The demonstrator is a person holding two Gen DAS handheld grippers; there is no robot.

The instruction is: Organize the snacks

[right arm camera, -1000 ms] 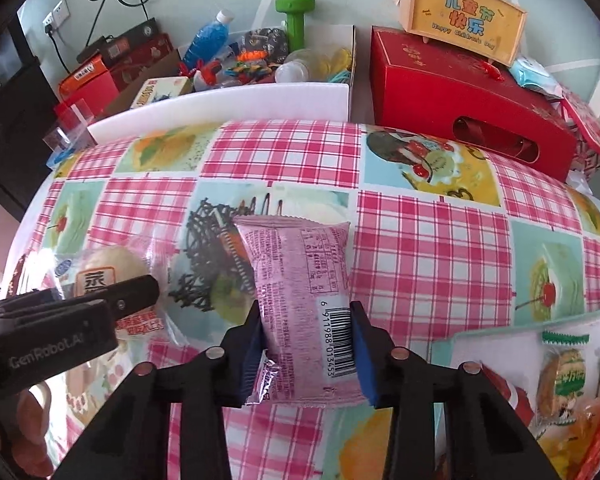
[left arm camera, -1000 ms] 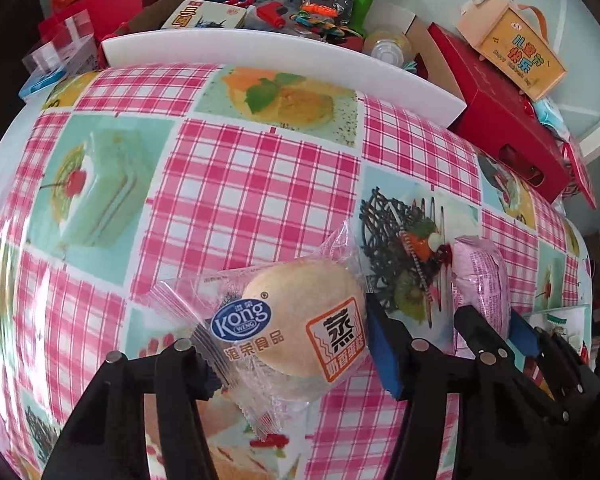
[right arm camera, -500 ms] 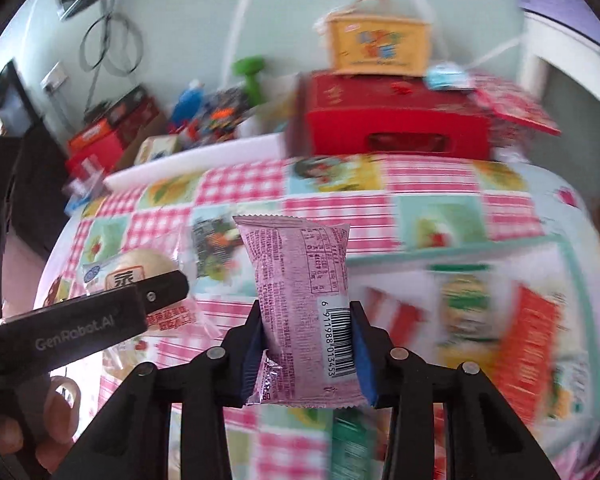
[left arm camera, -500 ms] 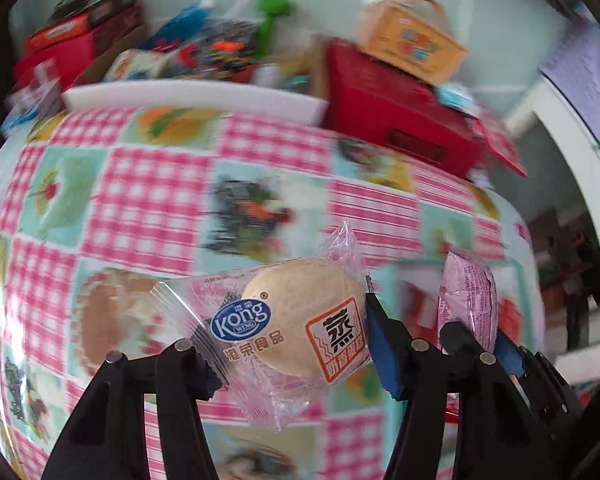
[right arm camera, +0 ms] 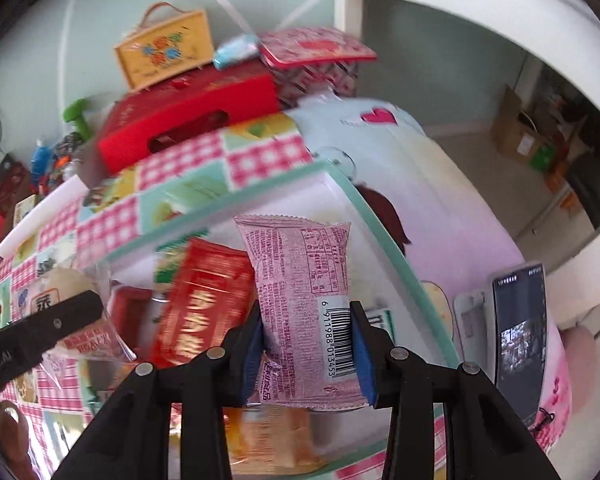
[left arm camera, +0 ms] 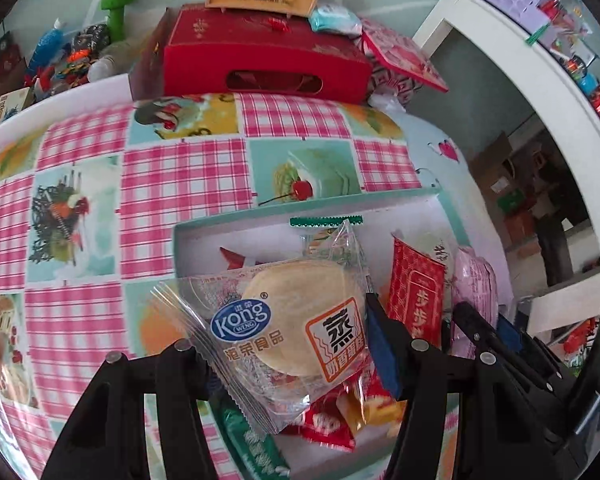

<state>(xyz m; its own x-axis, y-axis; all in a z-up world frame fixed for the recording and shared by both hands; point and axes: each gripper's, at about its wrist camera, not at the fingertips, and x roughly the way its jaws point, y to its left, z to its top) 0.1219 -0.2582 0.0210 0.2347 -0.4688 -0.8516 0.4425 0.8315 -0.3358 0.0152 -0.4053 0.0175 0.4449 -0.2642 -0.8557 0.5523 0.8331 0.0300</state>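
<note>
Over the shallow white tray with the mint-green rim, at the table's right edge: left tongs clamp a clear-wrapped round steamed cake, right tongs pinch a pink foil snack packet — both held above the tray, likely for dropping in. Tray already holds a red foil packet, green and orange wrappers.

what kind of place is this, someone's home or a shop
Probably a home: a table with a pink checked cloth, gift boxes and clutter stacked behind it, and a white doorway into a storage area.
</note>
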